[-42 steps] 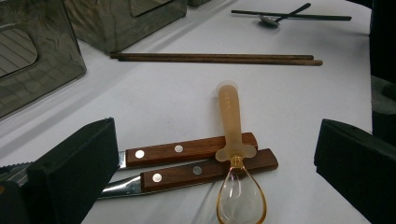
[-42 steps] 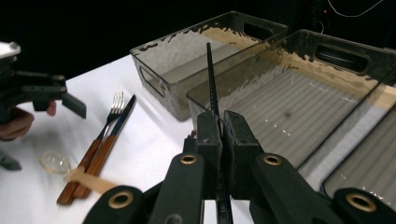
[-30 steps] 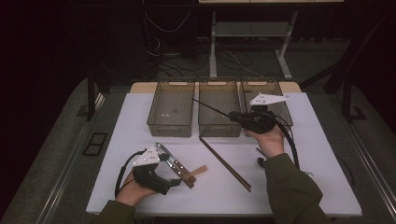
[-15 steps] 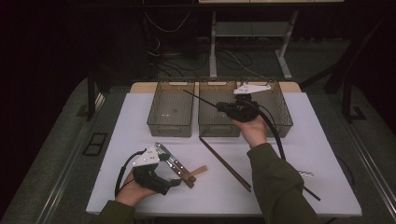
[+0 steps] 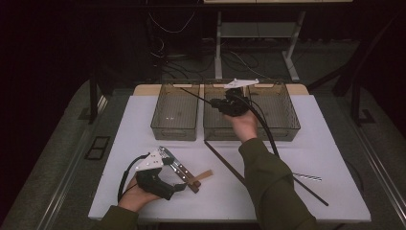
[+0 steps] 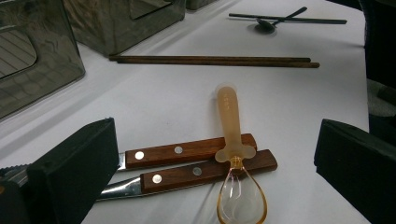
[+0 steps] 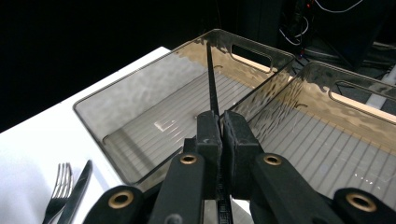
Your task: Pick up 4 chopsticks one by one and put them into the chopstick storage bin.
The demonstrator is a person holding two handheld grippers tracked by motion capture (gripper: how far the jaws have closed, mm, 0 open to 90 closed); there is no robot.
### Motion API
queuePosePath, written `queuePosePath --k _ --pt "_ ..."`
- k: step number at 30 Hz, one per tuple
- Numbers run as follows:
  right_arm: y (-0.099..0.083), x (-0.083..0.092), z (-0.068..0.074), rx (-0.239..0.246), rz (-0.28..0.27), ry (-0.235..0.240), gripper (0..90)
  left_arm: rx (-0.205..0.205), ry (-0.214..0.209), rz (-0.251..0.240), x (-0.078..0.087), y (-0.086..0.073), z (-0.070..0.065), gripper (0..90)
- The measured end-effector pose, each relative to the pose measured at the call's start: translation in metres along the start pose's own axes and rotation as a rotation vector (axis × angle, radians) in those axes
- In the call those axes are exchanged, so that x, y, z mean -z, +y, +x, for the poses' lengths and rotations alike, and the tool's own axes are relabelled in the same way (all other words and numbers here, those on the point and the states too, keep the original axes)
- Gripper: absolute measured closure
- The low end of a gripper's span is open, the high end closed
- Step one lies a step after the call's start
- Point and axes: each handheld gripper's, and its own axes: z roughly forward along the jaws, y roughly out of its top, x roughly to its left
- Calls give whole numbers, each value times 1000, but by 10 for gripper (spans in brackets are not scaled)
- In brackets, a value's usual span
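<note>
My right gripper [image 5: 216, 102] [image 7: 222, 123] hovers over the middle bin [image 5: 219, 132], shut on a thin black chopstick [image 5: 194, 95] [image 7: 212, 79]. The stick slants up and left, with its tip above the left bin [image 5: 173, 130] [image 7: 130, 81]. Near the front left, my left gripper [image 5: 184, 184] [image 6: 215, 144] rests low on the white table [image 5: 134, 115], jaws wide open. Between those jaws lie two wooden-handled pieces of cutlery [image 5: 184, 173] [image 6: 187, 163] and an amber plastic spoon [image 5: 205, 175] [image 6: 231, 135] across their handles; the pads touch none of them.
A third smoky bin [image 5: 282, 129] stands at the back right. A pair of brown chopsticks [image 5: 225, 160] [image 6: 215, 60] lies diagonally mid-table. Another black stick [image 5: 311, 192] [image 6: 289, 19] and a dark spoon [image 6: 266, 25] lie front right, beside the right sleeve [image 5: 273, 187].
The right gripper has carried the black chopstick leftward, from over the right bin to over the middle bin. The left gripper and the cutlery by it have stayed put.
</note>
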Motion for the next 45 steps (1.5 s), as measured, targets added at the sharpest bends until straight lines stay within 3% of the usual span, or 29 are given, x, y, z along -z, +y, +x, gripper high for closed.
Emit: queuePosePath --k 9,19,39,45 --pt "3 -32 0 -7 40 -25 856 -5 -5 -2 -1 0 0 0" --pt "10 -72 21 32 111 -37 856 -8 -9 -1 0 1 0 0" --pt "18 -118 41 66 200 -72 848 -21 -20 5 -2 2 -1 0" --pt "19 -117 41 62 204 -68 705 -21 -19 8 -3 2 -1 0"
